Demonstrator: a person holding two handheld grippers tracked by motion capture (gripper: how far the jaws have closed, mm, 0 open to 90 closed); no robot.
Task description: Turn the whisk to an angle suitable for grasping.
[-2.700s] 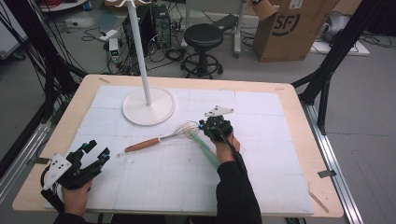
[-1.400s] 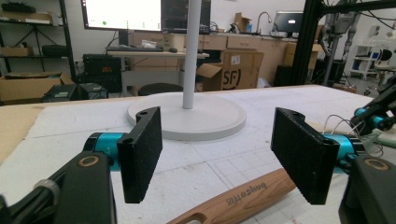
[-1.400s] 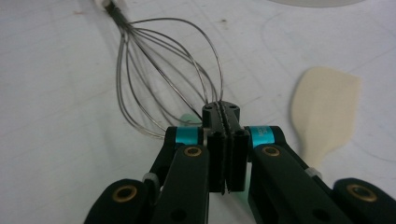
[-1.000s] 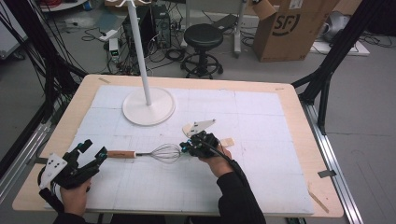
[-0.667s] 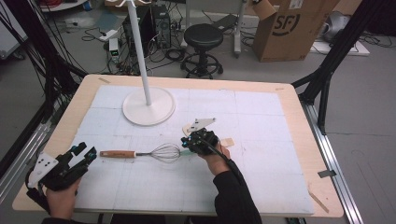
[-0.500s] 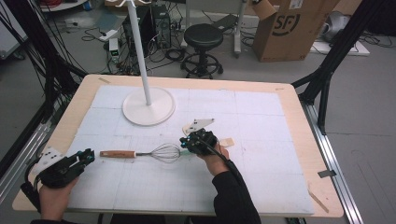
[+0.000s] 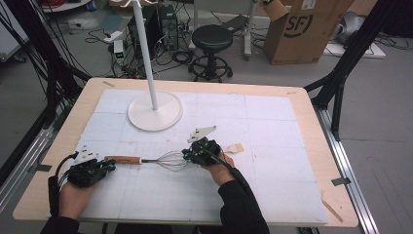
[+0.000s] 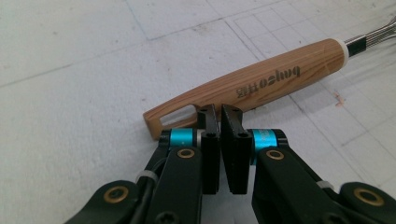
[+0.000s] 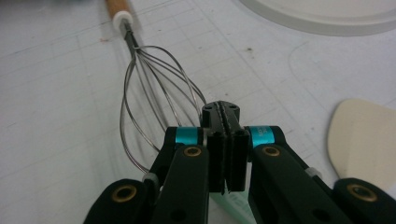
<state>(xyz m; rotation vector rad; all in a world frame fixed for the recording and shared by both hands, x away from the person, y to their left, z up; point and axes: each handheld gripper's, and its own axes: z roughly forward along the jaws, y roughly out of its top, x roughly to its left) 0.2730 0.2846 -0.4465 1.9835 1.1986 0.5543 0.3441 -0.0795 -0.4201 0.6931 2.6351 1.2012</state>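
Since the earlier frames we see the left claw [image 7: 108,166] has come in from the worktop's left edge to the tip of the whisk handle [image 7: 122,160], and its jaws have just been closing. In the left gripper view they now stand nearly together with a narrow slit between them and nothing in it; their tips [image 8: 219,112] sit right at the near side of the wooden handle [image 8: 252,86], close to its slotted end, and we cannot tell whether they touch the wood.

Our right claw [image 7: 187,155] is shut. In the right gripper view its jaws [image 9: 221,112] are pressed together at the far end of the whisk's wire loops [image 9: 149,112]; the wires run up to the tips, but whether one is pinched between the pads is hidden from us.

Between the two claws the whisk [image 7: 163,160] lies flat on the white mat of the worktop [image 7: 311,117], handle toward the left claw, wires toward the right. Just beyond the right claw lies a small beige piece [image 7: 235,147]. Farther back on the mat stands a white pole stand on its round base [image 7: 155,111], well apart from the whisk.
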